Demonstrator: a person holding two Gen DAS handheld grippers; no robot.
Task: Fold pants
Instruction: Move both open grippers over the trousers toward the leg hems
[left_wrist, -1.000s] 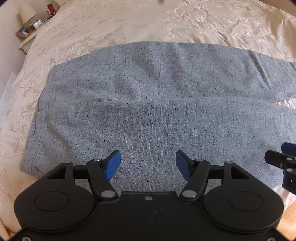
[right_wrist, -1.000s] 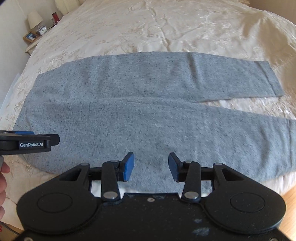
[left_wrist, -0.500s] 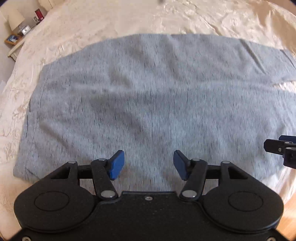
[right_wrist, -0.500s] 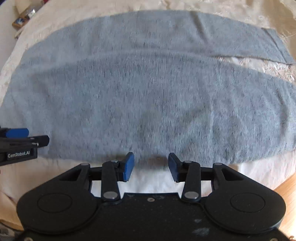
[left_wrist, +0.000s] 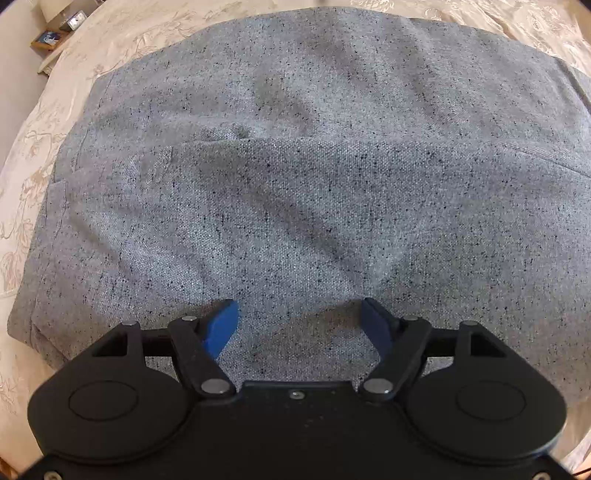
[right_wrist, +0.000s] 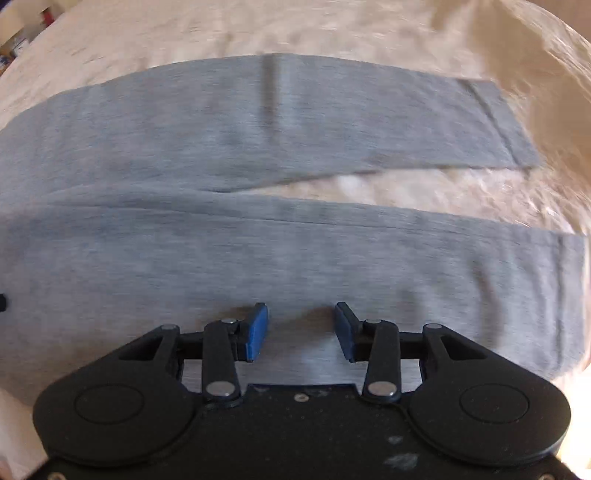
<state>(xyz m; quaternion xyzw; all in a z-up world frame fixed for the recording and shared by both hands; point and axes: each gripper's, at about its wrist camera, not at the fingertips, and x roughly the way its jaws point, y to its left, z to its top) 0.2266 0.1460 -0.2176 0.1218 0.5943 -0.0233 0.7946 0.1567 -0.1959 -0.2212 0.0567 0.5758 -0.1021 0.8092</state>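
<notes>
Tongs: our left tongs (left_wrist: 299, 321) released, blue pads spread over the near hem of the pants (left_wrist: 295, 192) | our right tongs (right_wrist: 300, 328) released above the near leg | pants flat on the bed (right_wrist: 369, 29), legs running toward 3 o'clock | nightstand (left_wrist: 55, 33) at 10 o'clock.

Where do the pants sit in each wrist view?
Left wrist: pants fill nearly the whole frame, waist end at left, under the open left gripper.
Right wrist: both legs span the frame, cuffs at right, beyond the open right gripper.
Shared landmark: cream bedspread around the fabric.
</notes>
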